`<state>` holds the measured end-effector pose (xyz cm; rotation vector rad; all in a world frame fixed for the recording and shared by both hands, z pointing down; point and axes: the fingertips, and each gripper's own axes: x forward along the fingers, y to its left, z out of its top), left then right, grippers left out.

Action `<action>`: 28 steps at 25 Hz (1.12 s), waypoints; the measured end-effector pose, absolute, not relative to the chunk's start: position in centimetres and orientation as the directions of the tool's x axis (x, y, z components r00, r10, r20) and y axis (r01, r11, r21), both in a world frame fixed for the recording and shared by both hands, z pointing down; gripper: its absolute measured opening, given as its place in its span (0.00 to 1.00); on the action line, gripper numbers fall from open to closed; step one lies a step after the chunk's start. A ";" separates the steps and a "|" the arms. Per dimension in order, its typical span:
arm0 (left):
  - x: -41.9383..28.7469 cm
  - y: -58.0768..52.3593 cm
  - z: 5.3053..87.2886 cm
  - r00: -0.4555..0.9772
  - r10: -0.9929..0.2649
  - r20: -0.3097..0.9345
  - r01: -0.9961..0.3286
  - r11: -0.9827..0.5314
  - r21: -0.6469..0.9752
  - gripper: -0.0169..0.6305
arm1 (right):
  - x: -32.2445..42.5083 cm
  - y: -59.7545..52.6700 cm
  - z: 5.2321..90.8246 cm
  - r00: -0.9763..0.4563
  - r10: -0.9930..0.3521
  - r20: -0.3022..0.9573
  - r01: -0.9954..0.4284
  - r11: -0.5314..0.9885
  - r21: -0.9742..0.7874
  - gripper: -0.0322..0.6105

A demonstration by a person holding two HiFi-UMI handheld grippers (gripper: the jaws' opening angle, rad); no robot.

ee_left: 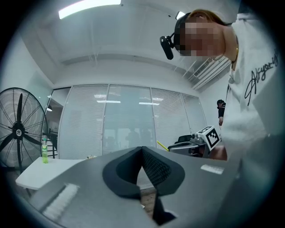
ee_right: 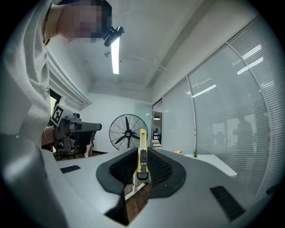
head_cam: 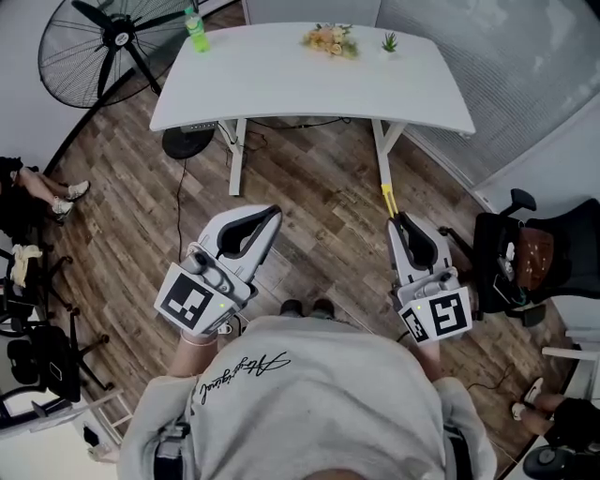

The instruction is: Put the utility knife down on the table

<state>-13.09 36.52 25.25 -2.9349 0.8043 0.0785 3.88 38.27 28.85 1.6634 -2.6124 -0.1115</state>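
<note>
The knife (head_cam: 387, 200) is in carry, pinched by the right gripper (head_cam: 401, 223) at lower right. The left gripper (head_cam: 270, 217) is pressed together, empty. Next, probably: reach to the table (head_cam: 281, 84) at top, lower the knife, release.

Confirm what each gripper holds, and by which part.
Right gripper: yellow utility knife, jaws shut on its handle, front end sticking out. Left gripper: jaws shut, nothing held.

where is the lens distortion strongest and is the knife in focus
Both gripper views are strongly fisheye, with dark rounded corners; in the right gripper view the slim yellow plastic utility knife is sharp, while the long ceiling light strip is blown out; the left gripper view has similar glare from its bright ceiling light bar; the head view is evenly lit and sharp.
</note>
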 end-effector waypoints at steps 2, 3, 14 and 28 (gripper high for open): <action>-13.0 36.3 25.5 0.861 -0.503 -0.074 -0.508 -0.858 -0.072 0.03 | 4.0 38.1 28.9 -0.416 -0.909 -0.005 -0.907 0.415 0.070 0.15; -13.0 36.4 25.6 0.863 -0.500 -0.072 -0.504 -0.861 -0.067 0.03 | 4.0 38.2 28.9 -0.415 -0.910 -0.006 -0.908 0.413 0.063 0.16; -12.4 35.6 25.7 0.865 -0.494 -0.084 -0.499 -0.866 -0.043 0.03 | 5.8 37.7 28.5 -0.391 -0.919 -0.050 -0.920 0.391 0.005 0.16; -8.4 34.9 25.5 0.856 -0.510 -0.084 -0.515 -0.855 -0.060 0.03 | 9.3 37.3 27.8 -0.419 -0.905 -0.068 -0.908 0.419 0.020 0.16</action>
